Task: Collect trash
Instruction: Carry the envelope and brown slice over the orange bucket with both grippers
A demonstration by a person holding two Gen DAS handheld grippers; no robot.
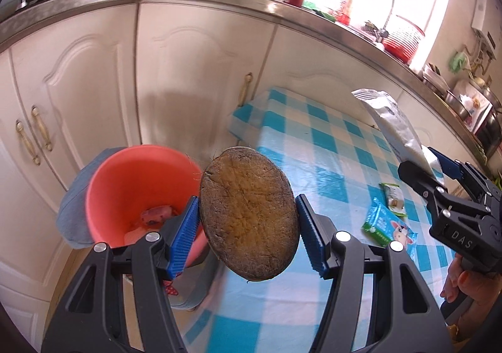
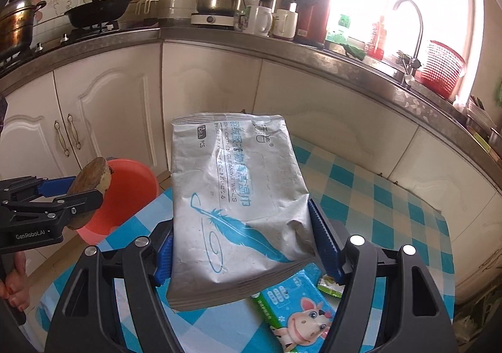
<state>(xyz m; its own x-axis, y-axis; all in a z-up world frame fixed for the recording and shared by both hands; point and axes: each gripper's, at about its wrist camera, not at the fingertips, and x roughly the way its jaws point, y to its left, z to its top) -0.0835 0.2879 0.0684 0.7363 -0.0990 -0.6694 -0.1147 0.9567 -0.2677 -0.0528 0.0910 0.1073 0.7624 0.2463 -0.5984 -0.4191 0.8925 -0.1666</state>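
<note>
My left gripper (image 1: 248,221) is shut on a brown half coconut shell (image 1: 248,212), held in the air at the table's left edge, just right of the red bin (image 1: 131,183). The bin stands on the floor with some trash in its bottom. My right gripper (image 2: 241,243) is shut on a silver wet-wipes packet (image 2: 235,196) and holds it above the table. In the right wrist view the shell (image 2: 91,187) and the left gripper (image 2: 78,193) hang over the bin (image 2: 131,193). The right gripper also shows in the left wrist view (image 1: 429,168), with the packet (image 1: 395,124).
A green tissue pack with a cartoon cow (image 2: 298,312) and a small green wrapper (image 2: 329,285) lie on the blue-checked table (image 1: 320,146). White cabinets (image 1: 188,71) and a crowded counter stand behind. A grey cloth (image 1: 72,208) lies beside the bin.
</note>
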